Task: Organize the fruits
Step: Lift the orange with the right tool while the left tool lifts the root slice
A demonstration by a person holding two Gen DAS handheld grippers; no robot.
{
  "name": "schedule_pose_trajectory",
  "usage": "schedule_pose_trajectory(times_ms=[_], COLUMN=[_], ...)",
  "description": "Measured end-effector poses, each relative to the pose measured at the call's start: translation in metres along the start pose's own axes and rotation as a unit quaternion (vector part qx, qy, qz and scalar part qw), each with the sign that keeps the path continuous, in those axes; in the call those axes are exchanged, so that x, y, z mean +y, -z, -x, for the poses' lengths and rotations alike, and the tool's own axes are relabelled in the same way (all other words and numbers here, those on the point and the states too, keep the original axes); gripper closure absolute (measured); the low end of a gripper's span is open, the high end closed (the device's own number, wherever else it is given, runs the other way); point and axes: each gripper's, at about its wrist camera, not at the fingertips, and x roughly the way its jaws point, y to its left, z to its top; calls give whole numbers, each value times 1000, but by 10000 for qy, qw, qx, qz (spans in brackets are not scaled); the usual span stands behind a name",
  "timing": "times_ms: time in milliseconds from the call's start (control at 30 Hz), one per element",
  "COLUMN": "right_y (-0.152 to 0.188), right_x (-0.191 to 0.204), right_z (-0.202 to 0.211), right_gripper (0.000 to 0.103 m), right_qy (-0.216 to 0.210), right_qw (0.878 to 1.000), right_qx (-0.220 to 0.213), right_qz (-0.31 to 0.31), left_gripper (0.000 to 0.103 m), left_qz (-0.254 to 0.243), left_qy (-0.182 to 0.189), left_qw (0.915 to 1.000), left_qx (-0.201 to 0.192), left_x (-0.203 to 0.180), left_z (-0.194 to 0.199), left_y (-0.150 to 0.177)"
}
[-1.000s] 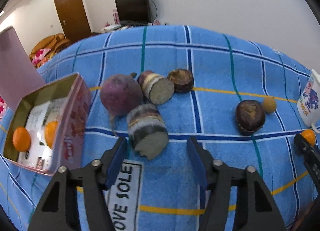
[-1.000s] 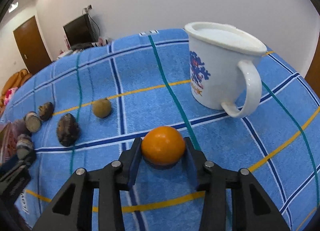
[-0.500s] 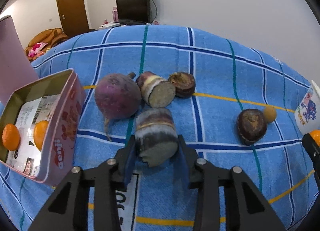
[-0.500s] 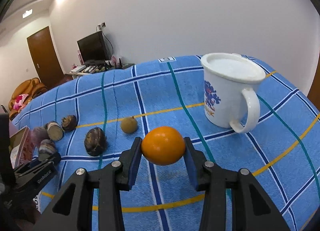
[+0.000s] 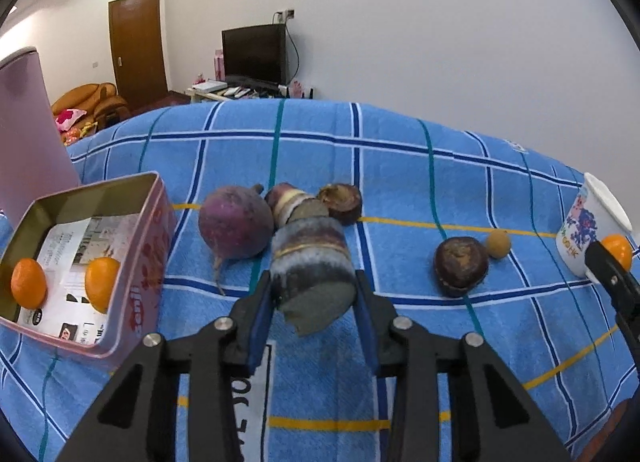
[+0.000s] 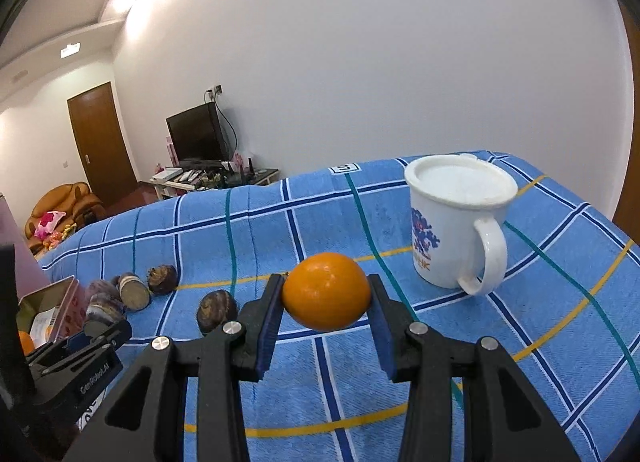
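Tin (image 5: 132,302), lid up: two oranges (image 5: 28,283) on paper. Mug (image 6: 452,222) lidded. Left claw (image 5: 316,302) has closed on taro piece (image 5: 312,262); right claw (image 6: 326,302) clamps orange (image 6: 326,291).

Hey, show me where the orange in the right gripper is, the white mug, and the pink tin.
orange (image 6: 326,291), right wrist view, middle of its peel.
white mug (image 6: 448,234), right wrist view, side wall beside the blue print.
pink tin (image 5: 148,262), left wrist view, its outer side wall.

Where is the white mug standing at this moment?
In the right wrist view the white mug stands upright on the blue checked cloth, up and to the right of the orange held in the right gripper.
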Motion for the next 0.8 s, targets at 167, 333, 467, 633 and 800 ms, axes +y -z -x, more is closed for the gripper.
schedule_pose_trajectory(times_ms=[167, 333, 467, 633, 800], right_y=[1, 3, 6, 9, 11], right_x=[4, 15, 22, 29, 35], right_z=[2, 9, 12, 14, 17], right_gripper=[60, 60, 60, 60, 60], right_qy=[-143, -202, -207, -180, -106], right_qw=[9999, 9989, 9979, 9968, 9956], right_qx=[-75, -327, -435, -543, -638], right_qz=[43, 269, 425, 566, 672], left_gripper=[63, 63, 63, 63, 63], left_qz=[-59, -167, -266, -321, -301], left_qy=[64, 84, 41, -49, -80], left_qw=[9998, 9991, 9986, 9982, 9981], left_qx=[-192, -370, -459, -498, -532], left_x=[2, 2, 7, 17, 26], left_z=[11, 24, 32, 36, 38], left_y=[0, 0, 3, 7, 11])
